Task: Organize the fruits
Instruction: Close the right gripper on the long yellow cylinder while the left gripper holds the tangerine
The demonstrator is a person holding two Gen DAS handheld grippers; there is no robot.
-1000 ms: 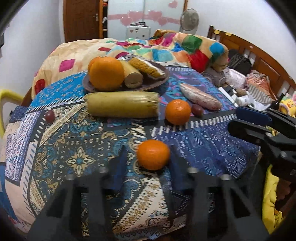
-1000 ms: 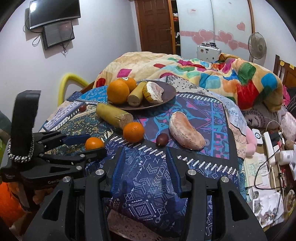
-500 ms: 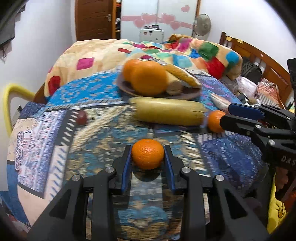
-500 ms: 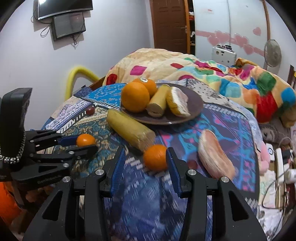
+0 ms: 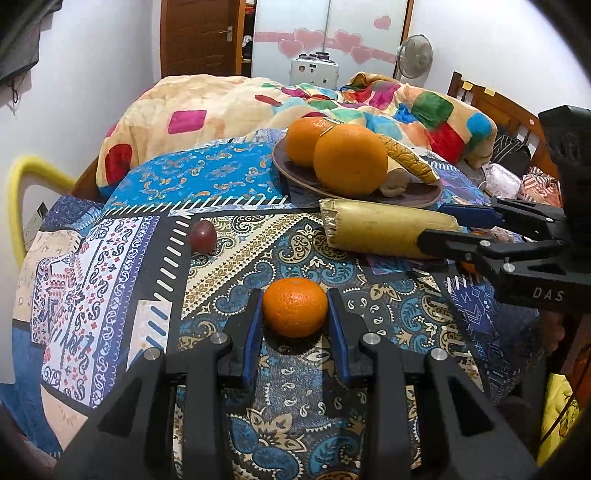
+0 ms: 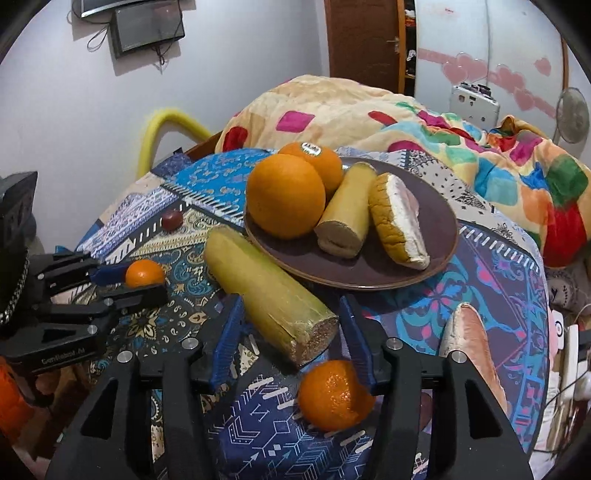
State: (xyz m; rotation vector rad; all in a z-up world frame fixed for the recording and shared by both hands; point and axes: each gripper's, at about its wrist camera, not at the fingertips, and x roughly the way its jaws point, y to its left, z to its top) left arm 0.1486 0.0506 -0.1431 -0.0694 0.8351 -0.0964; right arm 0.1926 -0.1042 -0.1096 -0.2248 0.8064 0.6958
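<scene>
Sitting between left jaws — tangerine [image 5: 294,307]

Background items, both wrist views. A patterned blue cloth [image 5: 229,177] covers the bed. A multicoloured patchwork quilt [image 6: 491,158] is bunched at its far end. A brown wooden door [image 5: 201,37] stands in the far wall, beside a pale panel with pink hearts [image 5: 314,38]. A standing fan [image 5: 415,55] is positioned right of that panel. A wall-mounted screen [image 6: 147,27] hangs upper left. A yellow curved tube [image 6: 166,127] rises at the bed's left edge. A wooden headboard [image 5: 495,101] borders the right side.
</scene>
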